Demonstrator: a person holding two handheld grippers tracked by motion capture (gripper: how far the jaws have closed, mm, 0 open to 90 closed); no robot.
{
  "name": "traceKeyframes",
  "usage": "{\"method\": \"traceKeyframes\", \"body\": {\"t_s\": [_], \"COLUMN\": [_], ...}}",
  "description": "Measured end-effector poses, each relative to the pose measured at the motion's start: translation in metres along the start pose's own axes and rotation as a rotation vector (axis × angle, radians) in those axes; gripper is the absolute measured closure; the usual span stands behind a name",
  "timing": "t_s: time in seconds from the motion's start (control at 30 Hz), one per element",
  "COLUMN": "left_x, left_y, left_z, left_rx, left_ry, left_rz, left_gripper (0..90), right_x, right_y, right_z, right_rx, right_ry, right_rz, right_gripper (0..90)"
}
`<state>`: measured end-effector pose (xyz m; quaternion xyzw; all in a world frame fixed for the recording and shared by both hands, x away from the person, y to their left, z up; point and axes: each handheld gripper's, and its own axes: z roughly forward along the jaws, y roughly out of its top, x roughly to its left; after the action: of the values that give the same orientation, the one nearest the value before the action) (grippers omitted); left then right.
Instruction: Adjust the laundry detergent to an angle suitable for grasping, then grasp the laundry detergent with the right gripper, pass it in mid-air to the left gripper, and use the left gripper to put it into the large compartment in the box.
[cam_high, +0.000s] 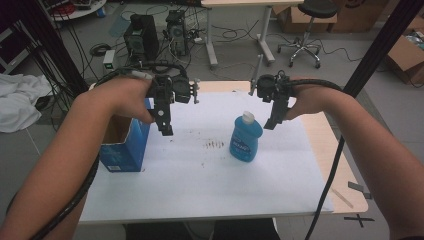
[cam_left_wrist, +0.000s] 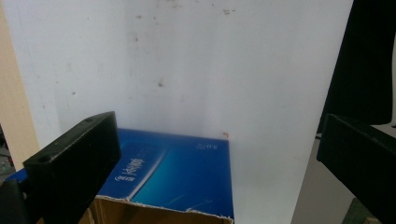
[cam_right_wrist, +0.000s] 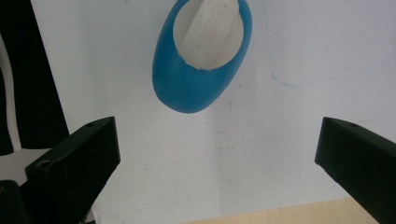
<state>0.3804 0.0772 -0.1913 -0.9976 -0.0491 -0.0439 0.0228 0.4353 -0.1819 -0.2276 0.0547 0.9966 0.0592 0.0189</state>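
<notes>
The blue bottle (cam_right_wrist: 201, 60) stood at eleven o'clock beyond the right gripper (cam_right_wrist: 217, 163), whose jaws gaped wide, empty; its label was hidden from above.

Upright blue bottle (cam_high: 246, 137), seemingly capped

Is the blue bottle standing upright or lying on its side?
Upright. The blue bottle stands on its base on the white table, pale cap on top; the right gripper view looks down onto the cap.

Black tongs (cam_high: 166, 131), trailing black cables (cam_high: 75, 200)
</notes>
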Motion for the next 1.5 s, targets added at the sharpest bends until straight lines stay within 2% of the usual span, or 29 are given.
{"method": "traceKeyframes", "body": {"t_s": [0.27, 0.47, 0.6, 0.93, 1.2, 1.43, 1.5], "left_x": [-0.003, -0.001, -0.004, -0.005, -0.003, -0.005, -0.005], "left_y": [-0.002, -0.008, -0.011, -0.007, -0.005, -0.004, -0.004], "left_z": [-0.003, -0.003, -0.002, -0.006, -0.001, -0.001, -0.001], "left_rx": [0.001, 0.008, 0.005, 0.005, 0.001, 0.008, 0.007], "left_ry": [-0.001, 0.001, -0.003, 0.007, 0.0, -0.002, -0.001], "left_rz": [0.007, -0.002, -0.007, -0.001, 0.008, 0.015, 0.014], "left_gripper": [0.1, 0.1, 0.1, 0.1, 0.1, 0.1, 0.1], "right_x": [-0.001, -0.003, -0.002, -0.002, -0.002, 0.0, 0.002], "right_y": [0.0, 0.003, 0.003, -0.004, -0.004, -0.012, -0.021], "right_z": [-0.01, -0.01, -0.01, -0.01, 0.0, 0.001, 0.001], "right_rx": [-0.003, 0.014, 0.0, 0.009, 0.027, -0.01, -0.055], "right_ry": [-0.033, -0.028, -0.024, -0.026, -0.019, -0.023, -0.026], "right_rz": [0.0, -0.011, -0.01, 0.005, 0.003, 0.028, 0.052], "right_gripper": [0.0, 0.0, 0.0, 0.0, 0.0, 0.0, 0.0]}}
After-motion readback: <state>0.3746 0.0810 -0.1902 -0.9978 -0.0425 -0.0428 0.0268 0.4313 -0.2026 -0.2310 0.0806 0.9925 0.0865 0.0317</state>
